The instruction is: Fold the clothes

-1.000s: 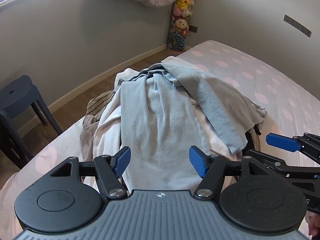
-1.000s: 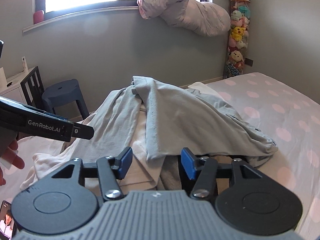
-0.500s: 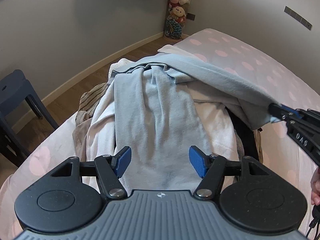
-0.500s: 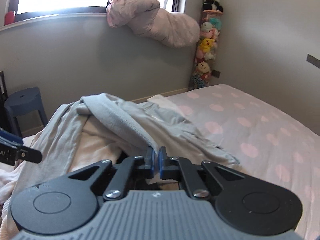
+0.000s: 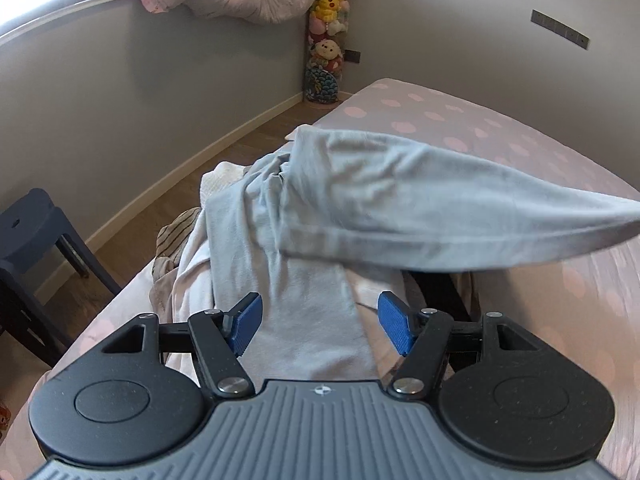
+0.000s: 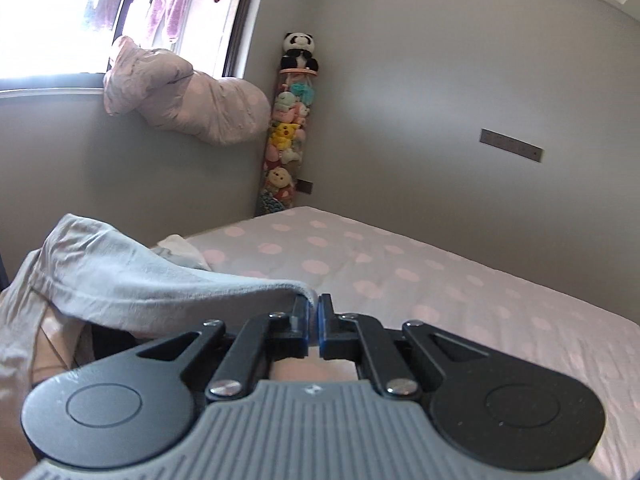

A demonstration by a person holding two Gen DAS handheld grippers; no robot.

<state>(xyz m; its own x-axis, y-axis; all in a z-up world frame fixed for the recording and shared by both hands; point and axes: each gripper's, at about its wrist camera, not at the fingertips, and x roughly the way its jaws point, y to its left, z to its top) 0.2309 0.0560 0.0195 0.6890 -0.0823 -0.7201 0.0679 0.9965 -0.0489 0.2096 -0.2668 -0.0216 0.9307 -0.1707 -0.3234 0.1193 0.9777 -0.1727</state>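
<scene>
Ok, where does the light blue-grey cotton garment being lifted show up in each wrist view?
Left wrist: the light blue-grey garment crosses the middle, stretched taut toward the right edge, above the open left gripper.
Right wrist: it comes in from the lower left, its corner pinched in the shut right gripper.
Shared landmark: the tall clear tube of plush toys in the room corner.

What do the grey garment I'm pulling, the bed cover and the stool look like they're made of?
Grey garment: seems a soft matte knit like cotton jersey; it drapes in fine wrinkles and has a stitched hem. The right gripper is shut on its edge.
Bed cover: likely thin woven cotton, matte, with printed pink dots.
Stool: probably moulded plastic, dark blue with smooth, slightly glossy surfaces; painted wood is possible.
</scene>
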